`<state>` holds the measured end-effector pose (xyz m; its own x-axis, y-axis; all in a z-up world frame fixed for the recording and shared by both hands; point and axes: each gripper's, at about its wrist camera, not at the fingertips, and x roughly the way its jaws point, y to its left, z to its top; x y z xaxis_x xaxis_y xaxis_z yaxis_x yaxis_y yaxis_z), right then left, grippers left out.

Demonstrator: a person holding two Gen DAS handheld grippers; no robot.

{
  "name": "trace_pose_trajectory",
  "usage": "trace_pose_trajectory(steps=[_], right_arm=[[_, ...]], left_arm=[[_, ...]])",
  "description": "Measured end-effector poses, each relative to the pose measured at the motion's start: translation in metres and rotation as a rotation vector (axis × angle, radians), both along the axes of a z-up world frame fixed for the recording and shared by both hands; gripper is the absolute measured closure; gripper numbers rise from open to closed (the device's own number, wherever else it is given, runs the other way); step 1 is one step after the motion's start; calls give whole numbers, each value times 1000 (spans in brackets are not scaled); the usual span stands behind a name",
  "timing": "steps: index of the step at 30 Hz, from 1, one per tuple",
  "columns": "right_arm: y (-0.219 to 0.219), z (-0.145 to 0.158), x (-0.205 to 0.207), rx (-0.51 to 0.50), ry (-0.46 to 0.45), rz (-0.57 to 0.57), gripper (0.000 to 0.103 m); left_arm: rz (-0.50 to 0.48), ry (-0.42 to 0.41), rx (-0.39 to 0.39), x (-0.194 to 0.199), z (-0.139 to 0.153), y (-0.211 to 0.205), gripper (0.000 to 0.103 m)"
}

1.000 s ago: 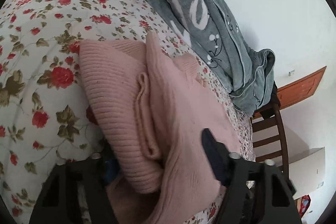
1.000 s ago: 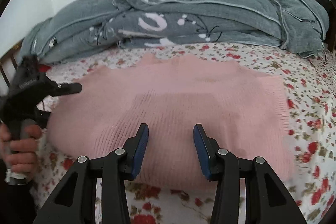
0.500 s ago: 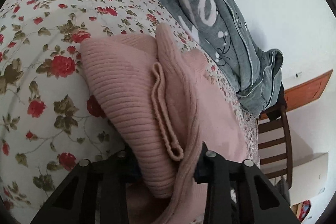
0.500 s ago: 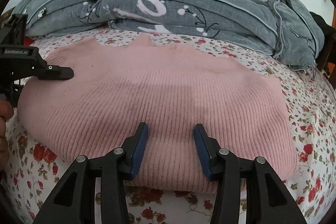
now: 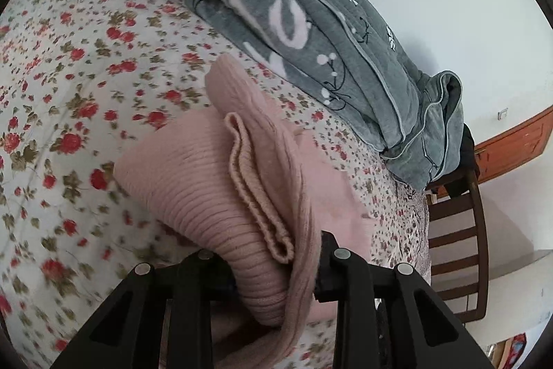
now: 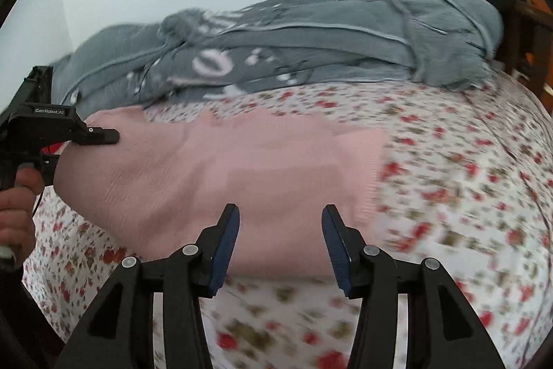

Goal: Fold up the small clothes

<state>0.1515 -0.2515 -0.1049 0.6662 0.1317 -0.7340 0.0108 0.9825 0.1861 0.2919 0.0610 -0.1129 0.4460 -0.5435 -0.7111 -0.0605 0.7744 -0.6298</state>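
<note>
Pink sweater (image 6: 221,175) lies on the floral bedsheet (image 6: 466,168), already folded into a wide band whose long axis runs left to right across the near part of the bed. At its left end the left gripper (image 5: 273,268) has its fingers closed on a bunched stack of the knit, the ribbed hem (image 5: 255,192) doubled over between them; from the other side that gripper (image 6: 86,135) shows at the sweater's left edge, with the person's hand (image 6: 17,206) behind it. The right gripper (image 6: 280,241) hangs over the near edge of the band, near its middle, fingers well apart and holding nothing. So the held end is on the left and the free end is far to the right; my guess is the coming fold carries left over right. A grey blanket (image 6: 311,37) is heaped along the far side, clear of the sweater.
</note>
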Motion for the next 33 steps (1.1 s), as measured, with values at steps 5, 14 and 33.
trace_pose_trajectory(steps=[5,14,33], right_arm=[[-51,-2,-18,57,46,-87,54],[-93,-10,-43,82,79,-166,54],[-73,24,0,170,-105,-72,49]], left_arm=[[-42,-30,107,1,25,-55,75],[-219,-15,213,11,18,-177,73],[-202,-155,144,-20,12,-71,42]])
